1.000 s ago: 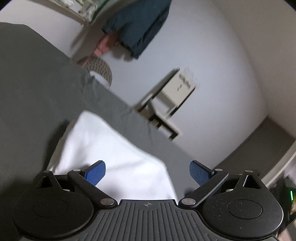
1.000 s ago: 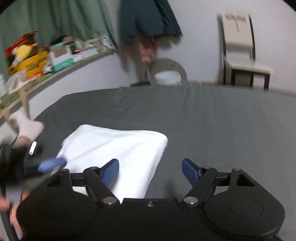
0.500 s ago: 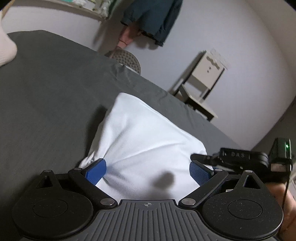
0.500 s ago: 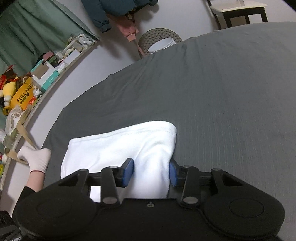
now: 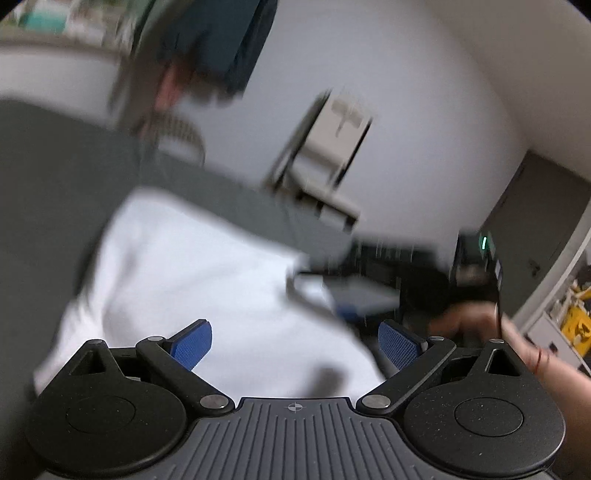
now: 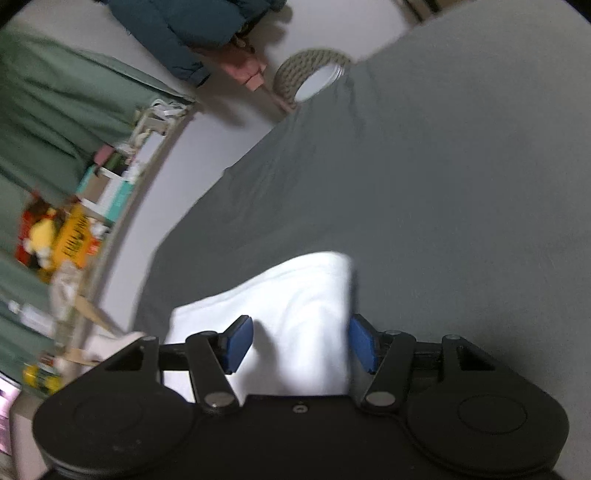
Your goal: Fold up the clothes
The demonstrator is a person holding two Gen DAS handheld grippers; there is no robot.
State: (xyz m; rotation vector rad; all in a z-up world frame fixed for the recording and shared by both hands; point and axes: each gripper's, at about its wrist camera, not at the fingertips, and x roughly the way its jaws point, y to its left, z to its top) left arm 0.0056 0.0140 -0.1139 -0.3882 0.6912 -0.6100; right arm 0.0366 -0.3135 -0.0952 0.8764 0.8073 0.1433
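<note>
Left gripper [image 5: 294, 345]: the jaws are spread wide, with nothing held between the blue pads [image 5: 192, 344]. It is seen above the near part of the white cloth.
Right gripper [image 6: 301, 343]: the jaws are part way apart. White cloth is seen between the blue pads [image 6: 239, 343], but whether it is pinched cannot be told.
White folded cloth [image 6: 295, 295]: it is laid flat on the grey sheet, close in front of both grippers. In the left wrist view [image 5: 192, 280] it is blurred.
Grey sheet [image 6: 424, 166]: it is spread over the whole flat top under the cloth, and some soft creases are seen in it.
Person's hand [image 5: 476, 325]: it is seen at the right of the left wrist view, blurred, on a black tool.
Basket [image 6: 312, 74]: a round woven one is seen past the far edge of the sheet.
Dark blue jacket [image 6: 184, 29]: it is hung on the pale wall.
Chair [image 5: 332, 155]: a pale one is stood by the wall, blurred.
Shelf [image 6: 110, 192]: it is full of boxes and a yellow toy, in front of a green curtain [image 6: 55, 103].
</note>
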